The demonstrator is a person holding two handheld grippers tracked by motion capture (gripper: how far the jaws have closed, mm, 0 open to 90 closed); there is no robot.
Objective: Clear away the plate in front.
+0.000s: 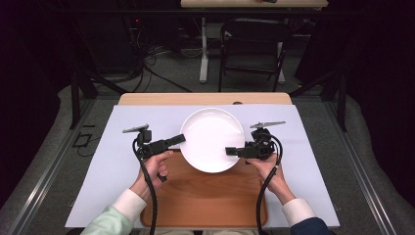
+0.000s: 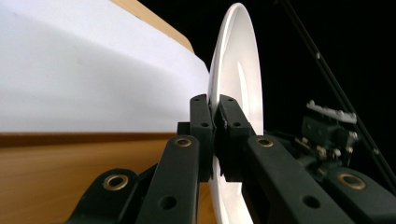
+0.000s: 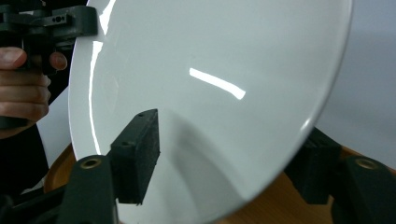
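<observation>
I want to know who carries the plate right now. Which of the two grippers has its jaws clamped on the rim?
The left gripper: its jaws pinch the white plate rim. The right gripper straddles the opposite edge, jaws apart.

Bright overhead light, dark surroundings, glare streaks on the white plate (image 3: 210, 93).

left gripper (image 1: 180, 139) clamped shut; right gripper (image 1: 230, 151) jaws apart, level.

A lab or studio; dark curtains, floor cables (image 1: 147, 58), folding chair (image 1: 252, 49).
</observation>
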